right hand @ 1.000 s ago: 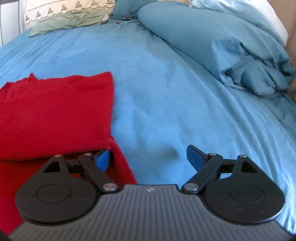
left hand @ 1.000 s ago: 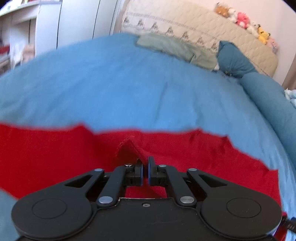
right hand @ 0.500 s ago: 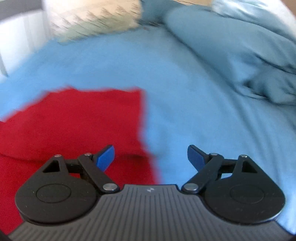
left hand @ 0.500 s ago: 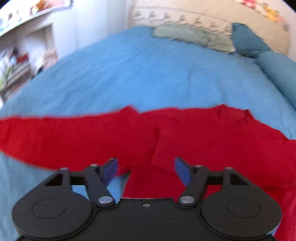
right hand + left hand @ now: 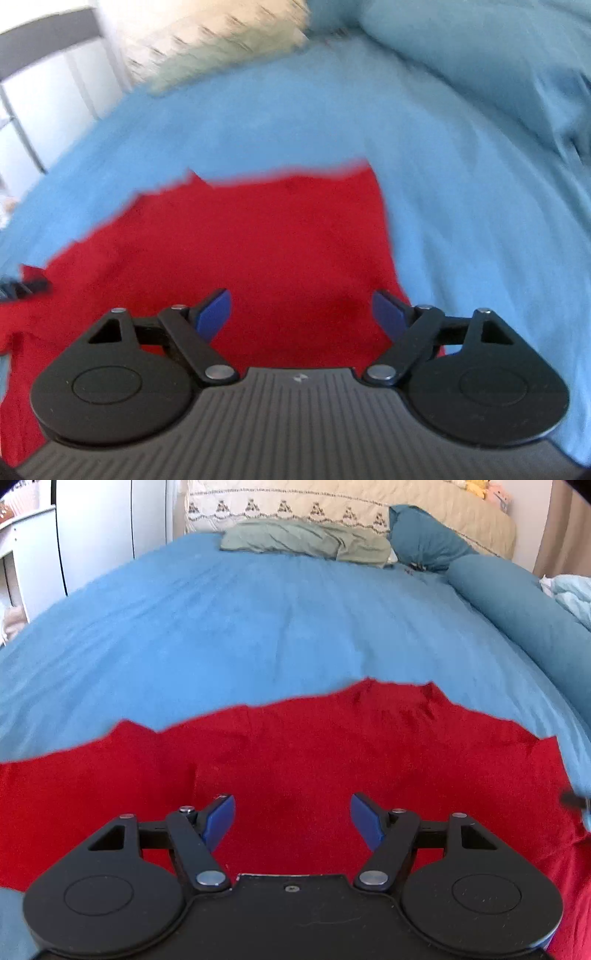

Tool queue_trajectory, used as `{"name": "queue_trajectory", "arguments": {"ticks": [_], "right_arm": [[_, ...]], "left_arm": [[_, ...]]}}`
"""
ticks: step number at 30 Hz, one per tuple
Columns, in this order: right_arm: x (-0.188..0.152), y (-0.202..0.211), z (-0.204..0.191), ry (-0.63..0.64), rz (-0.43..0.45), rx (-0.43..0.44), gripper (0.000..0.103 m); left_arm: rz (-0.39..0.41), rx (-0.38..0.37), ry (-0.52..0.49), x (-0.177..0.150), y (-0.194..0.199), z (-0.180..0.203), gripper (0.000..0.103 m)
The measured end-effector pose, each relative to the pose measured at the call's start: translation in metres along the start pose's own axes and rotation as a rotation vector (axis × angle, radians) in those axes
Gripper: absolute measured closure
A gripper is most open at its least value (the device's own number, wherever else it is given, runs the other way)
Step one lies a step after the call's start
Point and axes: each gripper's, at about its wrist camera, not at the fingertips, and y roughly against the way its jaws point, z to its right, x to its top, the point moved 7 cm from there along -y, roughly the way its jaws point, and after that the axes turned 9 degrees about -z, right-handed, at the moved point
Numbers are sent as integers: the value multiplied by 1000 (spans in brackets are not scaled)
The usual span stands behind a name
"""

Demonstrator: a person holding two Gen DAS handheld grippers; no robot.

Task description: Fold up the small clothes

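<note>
L gripper [image 5: 291, 818]: jaws wide apart, just opened, nothing between pads; red cloth [image 5: 314, 753] below, no grip. R gripper [image 5: 301, 314]: jaws wide, empty, above cloth's right part; contact w/ cloth not discernible. Cloth lies spread on blue bed [image 5: 258, 627].

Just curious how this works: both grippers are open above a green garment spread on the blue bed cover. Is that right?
Not quite. The garment is red, not green, as the left wrist view shows plainly. The rest holds: the left gripper and the right gripper both stand open with nothing between their jaws, and the garment lies on the blue bed cover.
</note>
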Motion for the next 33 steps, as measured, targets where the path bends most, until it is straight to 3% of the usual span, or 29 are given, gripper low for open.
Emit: {"name": "queue_trajectory", "arguments": {"ticks": [2, 5, 8, 15, 19, 23, 24, 25, 26, 33], "right_arm": [[22, -19, -4, 16, -5, 5, 0], [43, -59, 8, -58, -32, -8, 0], [52, -94, 35, -122, -89, -92, 0], [56, -94, 37, -134, -74, -103, 0], [77, -55, 23, -108, -21, -64, 0], [94, 11, -10, -17, 46, -40, 0], [97, 28, -20, -1, 53, -49, 0], [98, 45, -29, -1, 50, -74, 0], [97, 58, -37, -10, 38, -89, 0], [60, 110, -136, 1, -50, -43, 0]], "left_arm": [[-12, -6, -7, -5, -6, 1, 29], [-61, 5, -14, -15, -17, 1, 28], [-63, 10, -22, -20, -22, 2, 28], [-64, 9, -4, -20, -17, 1, 27], [-24, 22, 25, -5, 12, -4, 26], [34, 45, 45, 8, 72, -17, 25], [48, 43, 64, 9, 89, -24, 17], [61, 41, 85, 9, 106, -32, 3], [77, 44, 107, 9, 120, -41, 0], [92, 74, 319, -15, 191, -147, 0]]}}
